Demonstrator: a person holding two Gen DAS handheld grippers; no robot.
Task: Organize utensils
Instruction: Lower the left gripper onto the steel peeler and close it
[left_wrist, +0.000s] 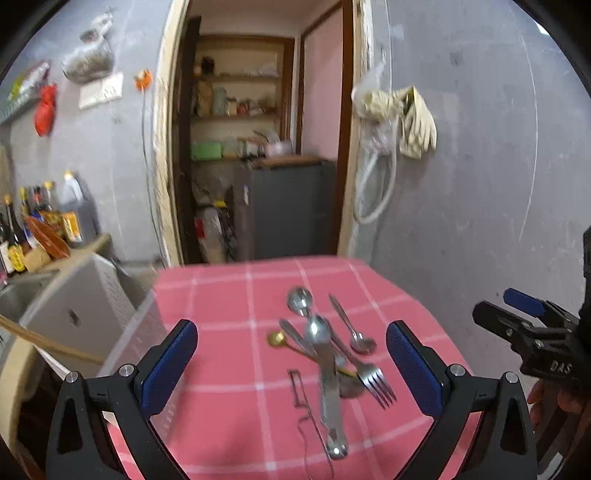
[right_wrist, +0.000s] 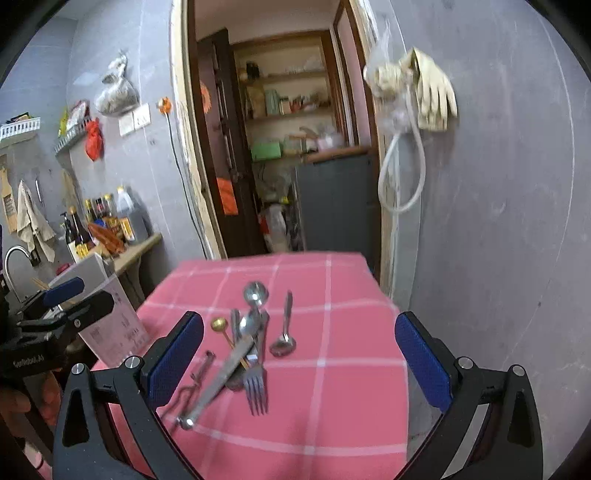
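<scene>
A heap of metal utensils lies on a pink checked tablecloth (left_wrist: 221, 369) (right_wrist: 332, 387): a fork (left_wrist: 373, 380) (right_wrist: 256, 387), a long knife-like piece (left_wrist: 330, 402) (right_wrist: 218, 380), a separate spoon (left_wrist: 351, 328) (right_wrist: 284, 332), a round spoon at the back (left_wrist: 300, 300) (right_wrist: 255, 291), a small gold spoon (left_wrist: 277, 338) (right_wrist: 218, 324) and a thin wire tool (left_wrist: 301, 398) (right_wrist: 195, 380). My left gripper (left_wrist: 291, 362) is open above the heap and empty. My right gripper (right_wrist: 299, 358) is open and empty, with the heap left of its middle. Each gripper shows in the other's view: the right one (left_wrist: 524, 325), the left one (right_wrist: 70, 299).
A clear plastic box (left_wrist: 140, 332) (right_wrist: 114, 325) stands at the table's left edge. A counter with bottles (left_wrist: 37, 229) (right_wrist: 107, 221) and a sink are at the left. An open doorway (left_wrist: 258, 147) is behind the table. The grey wall (left_wrist: 480, 184) is at the right.
</scene>
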